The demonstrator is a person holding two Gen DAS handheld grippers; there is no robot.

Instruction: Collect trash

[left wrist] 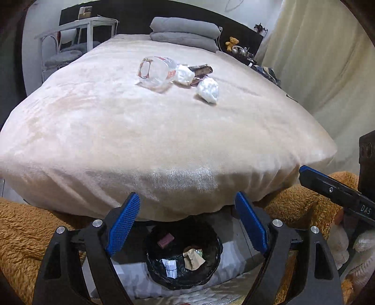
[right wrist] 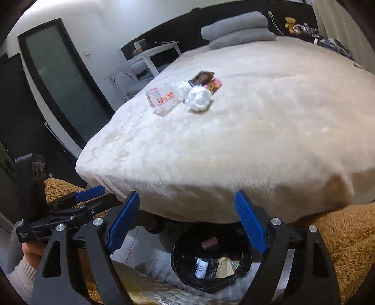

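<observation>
Your left gripper (left wrist: 187, 225) and right gripper (right wrist: 187, 223) both stand open and empty, just above the black-lined bin (left wrist: 185, 279) at the foot of the bed (left wrist: 140, 131). Nothing blocks the way over the blanket. The trash lies well ahead of both: a clear plastic bag (left wrist: 155, 71), two crumpled white wads (left wrist: 208, 89) and dark wrappers (left wrist: 201, 69).

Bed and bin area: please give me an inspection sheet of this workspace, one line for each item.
Surface: beige bed cover, smooth, holding a small pile.
Job's things: clear plastic bag, two white crumpled wads, dark wrapper on the bed; black-lined bin on the floor, with some trash inside.
Clutter: folded grey blankets at the far end.
Grippers: left gripper and right gripper both open, empty, above the bin.
Cables: white cable by the blankets.
Surroundings: brown fluffy rug, teddy bear, white side table, curtain.
</observation>
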